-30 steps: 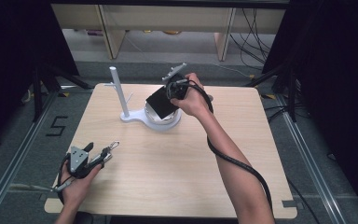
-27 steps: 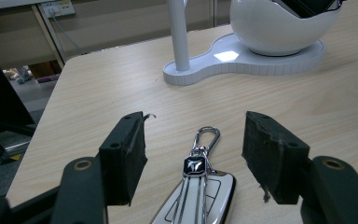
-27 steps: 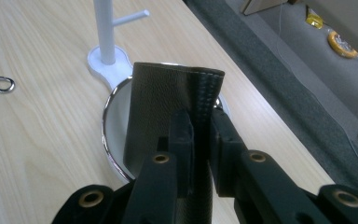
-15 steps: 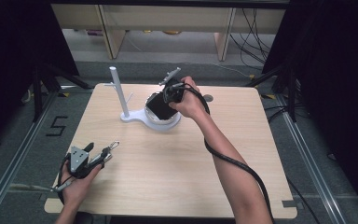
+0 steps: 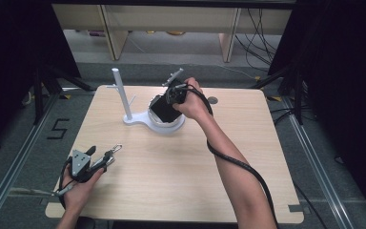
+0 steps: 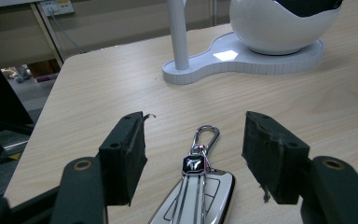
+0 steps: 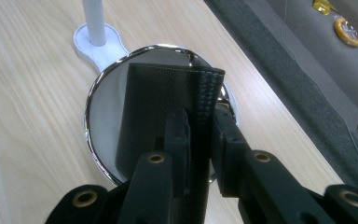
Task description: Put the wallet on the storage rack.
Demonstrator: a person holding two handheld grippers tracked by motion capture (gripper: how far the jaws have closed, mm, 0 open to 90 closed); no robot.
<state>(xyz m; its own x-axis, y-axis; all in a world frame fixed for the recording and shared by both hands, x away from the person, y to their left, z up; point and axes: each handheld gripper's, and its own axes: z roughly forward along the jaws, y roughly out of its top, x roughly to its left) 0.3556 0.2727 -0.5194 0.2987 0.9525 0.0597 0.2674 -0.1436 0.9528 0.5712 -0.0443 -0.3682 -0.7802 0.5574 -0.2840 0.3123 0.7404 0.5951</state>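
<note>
Black textured leather, the folded wallet (image 7: 168, 116), stands edge-up between the pads of the right gripper (image 7: 200, 140), which pinch its spine from both sides; these jaws have just been easing apart slightly, yet the pads still press on the wallet. Right under those fingers sits the white bowl (image 7: 103, 105) with a chrome rim, and the wallet's lower end dips into it. Beyond the fingertips, to the upper left in the right gripper view, a white post (image 7: 93, 21) rises from the flat white base (image 5: 140, 121) that it shares with the bowl.

Near the table's front left corner, the left gripper (image 6: 193, 154) has its fingers spread wide, touching nothing. A silver car key fob (image 6: 200, 193) with a carabiner clip lies flat on the wooden table (image 5: 181, 171) midway between them, clip end pointing past the fingertips toward the bowl stand.
</note>
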